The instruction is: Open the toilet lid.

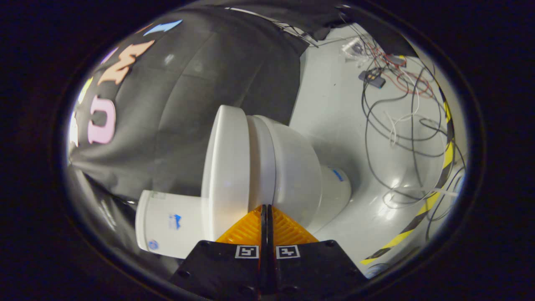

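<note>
A white toilet stands just ahead of my fingers, and the view is rolled so it appears on its side. Its lid [228, 167] lies closed on the seat ring [261, 159], which rests on the bowl [294, 171]. The pedestal [336, 188] goes down to the floor and the tank [167, 223] sits behind the lid. My gripper [264, 207] is shut, the two fingers pressed together with nothing between them. Its tips lie at the rim, over the edge of the seat ring between lid and bowl. Whether they touch it I cannot tell.
Black cloth wall [188, 83] hangs behind the toilet. The grey floor [334, 104] beyond the bowl carries loose black, white and red cables [401, 117], a small dark device [372, 78] and a strip of yellow-and-black tape [422, 209].
</note>
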The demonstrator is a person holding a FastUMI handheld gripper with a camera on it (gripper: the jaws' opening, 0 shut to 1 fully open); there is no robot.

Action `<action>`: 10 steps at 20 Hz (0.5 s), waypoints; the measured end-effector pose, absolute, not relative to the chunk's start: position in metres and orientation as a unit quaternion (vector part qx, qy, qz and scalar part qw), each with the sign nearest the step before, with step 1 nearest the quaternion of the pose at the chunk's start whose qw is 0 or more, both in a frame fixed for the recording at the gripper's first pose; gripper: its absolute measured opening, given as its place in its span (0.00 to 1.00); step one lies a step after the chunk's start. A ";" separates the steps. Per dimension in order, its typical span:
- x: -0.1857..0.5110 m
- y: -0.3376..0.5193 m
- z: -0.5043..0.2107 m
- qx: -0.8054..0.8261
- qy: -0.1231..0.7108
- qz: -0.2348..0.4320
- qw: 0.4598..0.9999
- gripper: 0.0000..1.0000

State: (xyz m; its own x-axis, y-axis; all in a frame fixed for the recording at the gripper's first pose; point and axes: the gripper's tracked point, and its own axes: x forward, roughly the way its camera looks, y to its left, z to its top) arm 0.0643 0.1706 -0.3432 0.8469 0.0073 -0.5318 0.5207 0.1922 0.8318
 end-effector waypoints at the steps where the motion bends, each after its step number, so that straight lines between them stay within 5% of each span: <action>1: 0.067 0.173 -0.338 0.636 0.195 -0.160 0.729 0.01; 8: 0.052 0.176 -0.336 0.632 0.204 -0.137 0.735 0.02; 10: 0.038 0.168 -0.342 0.639 0.211 -0.153 0.724 0.21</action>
